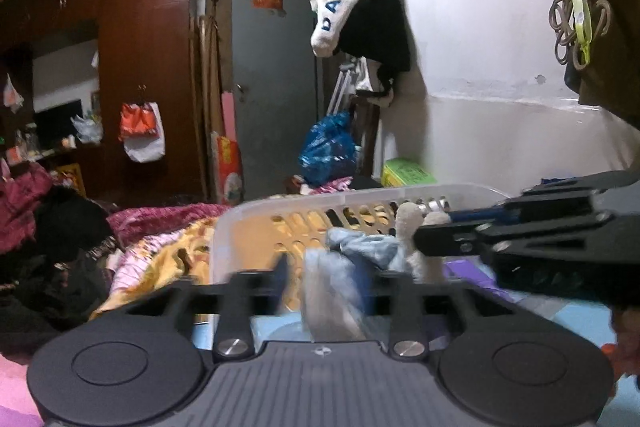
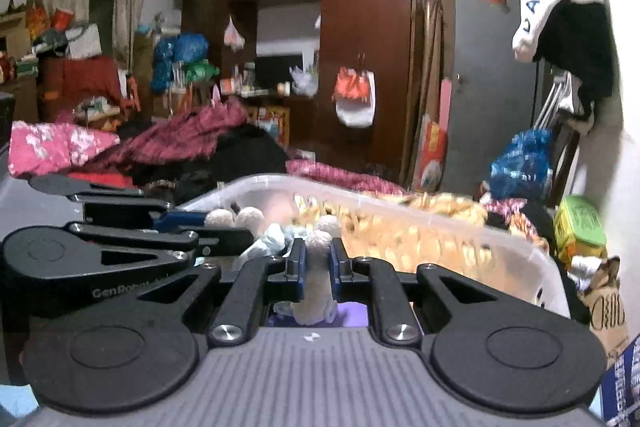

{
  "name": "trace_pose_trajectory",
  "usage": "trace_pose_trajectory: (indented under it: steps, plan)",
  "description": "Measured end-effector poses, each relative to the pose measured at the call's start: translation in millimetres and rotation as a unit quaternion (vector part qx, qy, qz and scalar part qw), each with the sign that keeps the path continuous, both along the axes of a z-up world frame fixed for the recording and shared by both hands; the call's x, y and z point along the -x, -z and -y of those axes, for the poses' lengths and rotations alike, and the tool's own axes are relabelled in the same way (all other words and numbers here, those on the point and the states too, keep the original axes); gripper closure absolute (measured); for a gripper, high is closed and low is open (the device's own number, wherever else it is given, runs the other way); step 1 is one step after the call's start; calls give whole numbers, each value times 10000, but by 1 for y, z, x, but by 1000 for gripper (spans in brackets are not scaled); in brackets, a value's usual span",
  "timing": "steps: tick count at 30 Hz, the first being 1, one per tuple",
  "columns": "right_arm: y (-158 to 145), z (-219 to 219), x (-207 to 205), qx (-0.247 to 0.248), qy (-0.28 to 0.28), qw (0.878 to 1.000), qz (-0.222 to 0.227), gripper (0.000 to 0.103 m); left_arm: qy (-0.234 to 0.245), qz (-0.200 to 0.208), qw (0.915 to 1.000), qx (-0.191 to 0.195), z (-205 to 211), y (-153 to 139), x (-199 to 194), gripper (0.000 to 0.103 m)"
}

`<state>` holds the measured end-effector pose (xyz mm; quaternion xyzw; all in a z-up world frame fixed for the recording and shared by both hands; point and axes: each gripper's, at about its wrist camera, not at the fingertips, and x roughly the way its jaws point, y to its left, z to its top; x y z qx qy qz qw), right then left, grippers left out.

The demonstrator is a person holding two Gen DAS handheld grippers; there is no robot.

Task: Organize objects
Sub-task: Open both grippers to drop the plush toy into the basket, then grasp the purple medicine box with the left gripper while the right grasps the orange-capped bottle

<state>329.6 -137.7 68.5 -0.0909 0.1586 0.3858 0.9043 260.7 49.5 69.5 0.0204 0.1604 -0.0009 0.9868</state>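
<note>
Basket: a translucent slotted laundry basket (image 2: 520, 247) sits on the bed, over a yellow blanket (image 1: 168, 259).
Contents: a cream plush toy (image 2: 316, 267) and pale blue cloth (image 1: 360, 247).
Right tongs (image 2: 316, 263): pinching the plush toy at the basket's near edge.
Left tongs (image 1: 324, 275): spread around blurred blue cloth.
Around: dark clothes (image 1: 60, 235) heaped beside the basket; wardrobe (image 2: 360, 27) behind.

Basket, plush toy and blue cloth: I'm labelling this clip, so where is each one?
basket (image 2: 516, 247): right wrist view, on its pale front rim.
plush toy (image 2: 316, 283): right wrist view, on the cream body between the jaws.
blue cloth (image 1: 376, 247): left wrist view, on the crumpled light-blue folds.
</note>
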Motion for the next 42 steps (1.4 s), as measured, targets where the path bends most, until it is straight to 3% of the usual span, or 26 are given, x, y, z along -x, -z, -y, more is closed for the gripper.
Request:
trace_pose_trajectory:
  steps: [1, 2, 3, 4, 5, 10, 15, 19, 24, 35, 37, 39, 42]
  plan:
    - [-2, 5, 1, -101, 7, 9999, -35, 75, -11, 98, 10000, 1, 0, -1, 6, 31]
    - [-5, 14, 2, -249, 37, 9996, -90, 52, -33, 198, 9998, -2, -1, -3, 14, 25]
    - [-8, 22, 5, -376, 85, 9992, -131, 39, -13, 293, 9996, 19, -1, -5, 23, 22]
    - [-11, 33, 10, -495, 96, 9987, -105, 10, 15, 353, 9994, 64, -2, -6, 33, 21]
    - [-13, 44, 17, -631, 145, 9979, 40, 0, 40, 379, 9992, 112, -3, -8, 45, 18]
    - [-2, 112, 48, -1046, 287, 9940, 111, 0, 151, 205, 9994, 246, -11, 11, 105, 14]
    - [38, 162, 63, -1245, 494, 9901, -427, 0, 291, -182, 9985, 421, -14, 46, 137, 14]
    - [59, 166, 55, -1134, 482, 9874, -994, 0, 270, -634, 9971, 316, -11, 61, 125, 14]
    - [71, 141, 48, -612, 254, 9920, -1076, 1, 283, -953, 9947, 255, -11, 73, 120, 14]
    - [86, 132, 60, -319, 181, 9933, -1099, 23, 346, -1078, 9935, 94, -9, 83, 124, 16]
    - [88, 132, 59, -300, 179, 9930, -1124, 31, 375, -1104, 9931, 77, -7, 84, 122, 20]
    - [89, 132, 59, -269, 163, 9927, -1164, 40, 448, -1130, 9925, 97, -7, 86, 121, 35]
    - [90, 134, 61, -274, 172, 9930, -1133, 50, 431, -1051, 9935, 14, -3, 86, 124, 36]
